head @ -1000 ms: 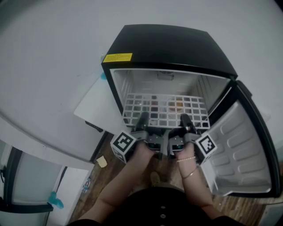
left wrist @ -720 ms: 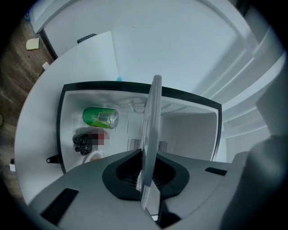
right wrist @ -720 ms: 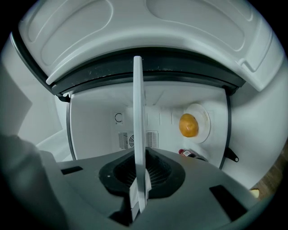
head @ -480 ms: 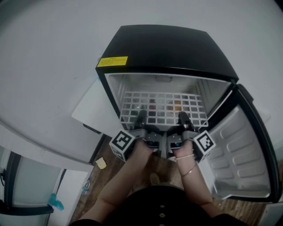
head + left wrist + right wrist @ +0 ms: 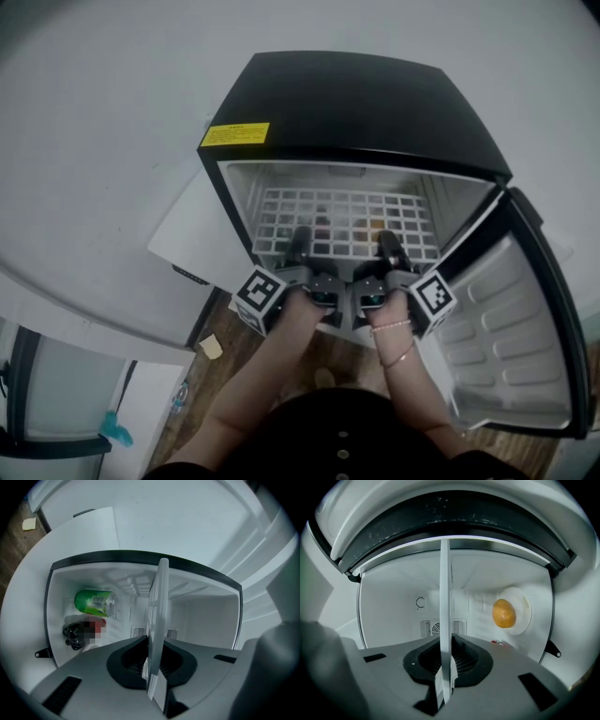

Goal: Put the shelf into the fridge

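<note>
A black mini fridge (image 5: 356,103) stands open below me. The white wire shelf (image 5: 347,217) lies level inside its cavity, most of it past the opening. My left gripper (image 5: 300,242) is shut on the shelf's front edge at the left, and my right gripper (image 5: 386,244) is shut on it at the right. In the left gripper view the shelf (image 5: 157,616) shows edge-on, clamped between the pads of that gripper (image 5: 152,656). The right gripper view shows the same thin edge of the shelf (image 5: 445,616) pinched in its gripper (image 5: 445,660).
The fridge door (image 5: 511,328) hangs open at the right. Under the shelf lie a green can (image 5: 93,602), a dark bottle (image 5: 75,635) and an orange item on a white plate (image 5: 505,613). A white panel (image 5: 183,234) leans left of the fridge. A yellow scrap (image 5: 212,347) lies on the wooden floor.
Both grippers have moved forward with the shelf, which has slid deeper into the fridge; less of it sticks out at the front.
</note>
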A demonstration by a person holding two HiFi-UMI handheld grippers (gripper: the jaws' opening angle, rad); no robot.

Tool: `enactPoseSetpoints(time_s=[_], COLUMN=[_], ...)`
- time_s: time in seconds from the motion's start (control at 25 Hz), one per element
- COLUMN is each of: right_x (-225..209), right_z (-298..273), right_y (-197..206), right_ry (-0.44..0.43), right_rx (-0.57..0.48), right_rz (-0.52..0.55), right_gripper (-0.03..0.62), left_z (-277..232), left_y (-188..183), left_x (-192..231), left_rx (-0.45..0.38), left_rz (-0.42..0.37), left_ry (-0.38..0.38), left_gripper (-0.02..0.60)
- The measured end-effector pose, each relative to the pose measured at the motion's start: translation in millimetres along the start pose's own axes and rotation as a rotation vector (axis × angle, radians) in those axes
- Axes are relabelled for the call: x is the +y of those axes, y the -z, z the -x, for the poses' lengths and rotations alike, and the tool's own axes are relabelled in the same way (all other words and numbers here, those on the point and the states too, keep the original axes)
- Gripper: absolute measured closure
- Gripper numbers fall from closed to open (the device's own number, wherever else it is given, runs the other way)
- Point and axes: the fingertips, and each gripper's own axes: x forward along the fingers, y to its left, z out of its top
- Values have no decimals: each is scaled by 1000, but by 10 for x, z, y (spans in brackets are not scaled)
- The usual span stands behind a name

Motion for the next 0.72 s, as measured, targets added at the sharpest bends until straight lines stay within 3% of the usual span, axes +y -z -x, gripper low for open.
enactPoseSetpoints(time_s=[0.72], right_x=[-12], right_z=[-301], right_y=[-78], right_ry=[-21], right_rx=[1], right_rz=[17], right_gripper=[560], left_z=[-289], left_y=[-71], left_x=[8], left_rx=[-5], left_rz=[-42], left_ry=[20], left_gripper=[551])
